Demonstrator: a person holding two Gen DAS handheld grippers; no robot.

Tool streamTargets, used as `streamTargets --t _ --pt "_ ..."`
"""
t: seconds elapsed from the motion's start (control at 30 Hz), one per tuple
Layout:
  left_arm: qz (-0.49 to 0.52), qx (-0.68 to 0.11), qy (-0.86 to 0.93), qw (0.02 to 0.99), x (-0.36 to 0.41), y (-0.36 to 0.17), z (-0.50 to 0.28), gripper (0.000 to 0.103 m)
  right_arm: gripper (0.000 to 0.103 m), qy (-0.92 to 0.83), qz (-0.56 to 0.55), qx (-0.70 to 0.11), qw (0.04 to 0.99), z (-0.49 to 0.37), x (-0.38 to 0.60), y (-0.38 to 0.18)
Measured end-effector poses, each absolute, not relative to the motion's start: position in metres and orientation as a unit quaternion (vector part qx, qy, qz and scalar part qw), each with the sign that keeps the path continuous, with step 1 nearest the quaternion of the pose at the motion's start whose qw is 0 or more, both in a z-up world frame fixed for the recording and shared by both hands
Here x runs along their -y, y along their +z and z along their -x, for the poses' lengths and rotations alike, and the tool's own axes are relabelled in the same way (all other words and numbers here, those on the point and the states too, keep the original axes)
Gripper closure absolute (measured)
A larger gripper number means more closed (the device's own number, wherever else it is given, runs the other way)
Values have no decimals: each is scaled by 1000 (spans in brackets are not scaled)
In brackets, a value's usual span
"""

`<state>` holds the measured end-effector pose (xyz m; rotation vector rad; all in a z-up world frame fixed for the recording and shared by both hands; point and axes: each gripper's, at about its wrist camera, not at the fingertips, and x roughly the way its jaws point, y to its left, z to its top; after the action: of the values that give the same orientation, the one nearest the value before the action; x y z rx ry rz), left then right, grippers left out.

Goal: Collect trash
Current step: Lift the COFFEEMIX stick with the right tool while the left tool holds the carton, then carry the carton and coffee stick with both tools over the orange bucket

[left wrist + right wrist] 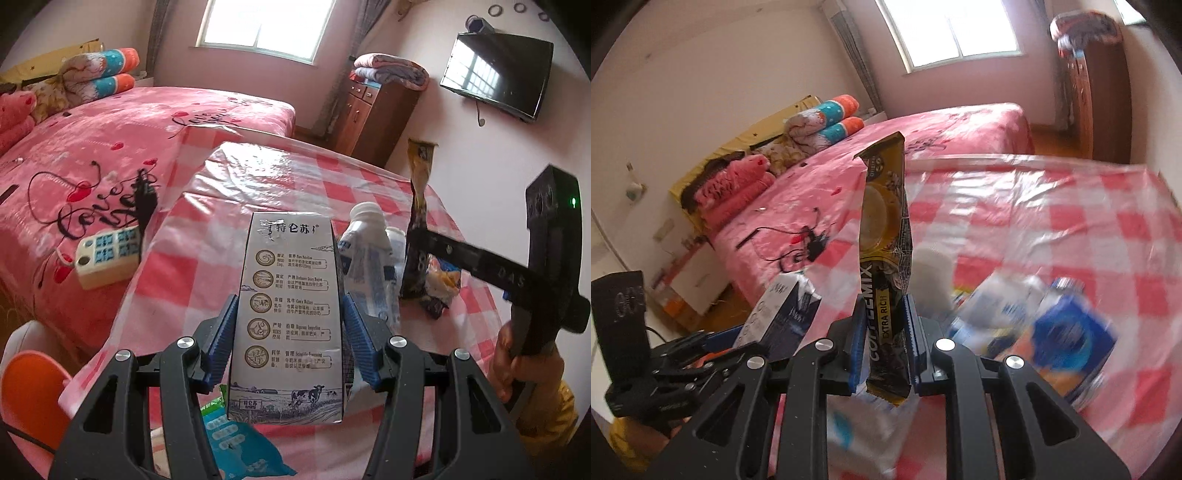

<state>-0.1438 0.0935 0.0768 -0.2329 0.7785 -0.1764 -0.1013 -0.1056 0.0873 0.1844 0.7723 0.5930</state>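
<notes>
Grey milk carton (290, 314) in left jaws, one coffee sachet (888, 266) in right — two white bottles (365, 236) on table (258, 177)

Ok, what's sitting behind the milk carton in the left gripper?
Behind the milk carton stands a white plastic bottle on the checked tablecloth. The carton hides the bottle's left side and whatever lies directly behind it.
</notes>
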Motion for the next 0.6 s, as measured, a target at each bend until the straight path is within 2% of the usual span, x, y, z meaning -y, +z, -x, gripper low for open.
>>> streamTargets --t 0.6 --pt "172 -368 -10 914 -161 60 229 45 82 378 -70 -437 813 179 20 54"
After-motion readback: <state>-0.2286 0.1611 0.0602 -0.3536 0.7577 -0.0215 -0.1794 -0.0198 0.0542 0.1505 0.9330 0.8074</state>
